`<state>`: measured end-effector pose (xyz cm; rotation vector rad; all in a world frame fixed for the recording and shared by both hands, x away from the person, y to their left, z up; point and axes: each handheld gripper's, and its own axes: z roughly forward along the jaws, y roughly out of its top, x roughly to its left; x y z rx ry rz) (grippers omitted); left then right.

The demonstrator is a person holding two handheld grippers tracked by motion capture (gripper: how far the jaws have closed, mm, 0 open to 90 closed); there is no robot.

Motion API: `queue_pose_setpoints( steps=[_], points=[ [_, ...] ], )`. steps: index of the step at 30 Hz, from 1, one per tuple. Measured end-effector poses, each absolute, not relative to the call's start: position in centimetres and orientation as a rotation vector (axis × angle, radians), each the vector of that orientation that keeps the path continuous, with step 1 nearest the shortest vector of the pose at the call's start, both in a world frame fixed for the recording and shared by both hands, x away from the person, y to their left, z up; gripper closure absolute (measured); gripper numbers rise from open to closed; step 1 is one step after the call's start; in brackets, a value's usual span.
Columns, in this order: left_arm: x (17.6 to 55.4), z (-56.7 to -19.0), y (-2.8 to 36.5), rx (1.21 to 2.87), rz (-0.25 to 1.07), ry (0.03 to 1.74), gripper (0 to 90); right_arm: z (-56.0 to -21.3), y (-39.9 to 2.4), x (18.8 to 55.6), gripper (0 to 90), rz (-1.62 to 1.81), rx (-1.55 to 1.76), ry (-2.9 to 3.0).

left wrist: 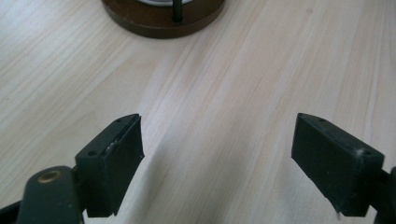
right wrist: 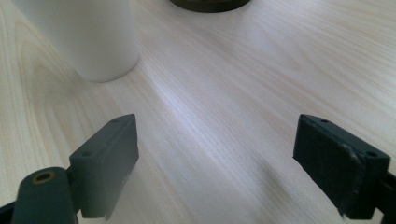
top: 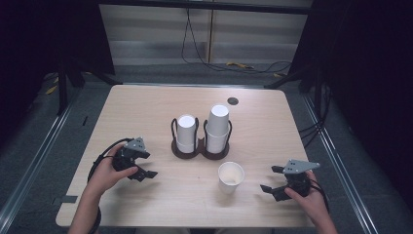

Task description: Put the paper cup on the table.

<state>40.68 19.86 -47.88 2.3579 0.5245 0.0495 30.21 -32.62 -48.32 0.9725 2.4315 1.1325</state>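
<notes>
Upright white paper cup [top: 230, 177] between both wide-open tools, nearer the right tool [top: 275, 181] than the left tool [top: 144, 165].

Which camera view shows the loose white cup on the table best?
The high view: the loose white cup stands upright, open mouth up, apart from the cup holder. The right gripper view shows just its lower wall and base, cropped. The left gripper view gives table and holder base.
</notes>
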Motion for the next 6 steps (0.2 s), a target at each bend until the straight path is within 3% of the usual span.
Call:
queue_pose_setpoints(
  steps=[6],
  points=[
    [40.76,-47.95,19.87,2.349,0.048,0.512,16.5,-48.44,-32.86,30.25,13.7,1.128,0.981,2.428]
  ],
)
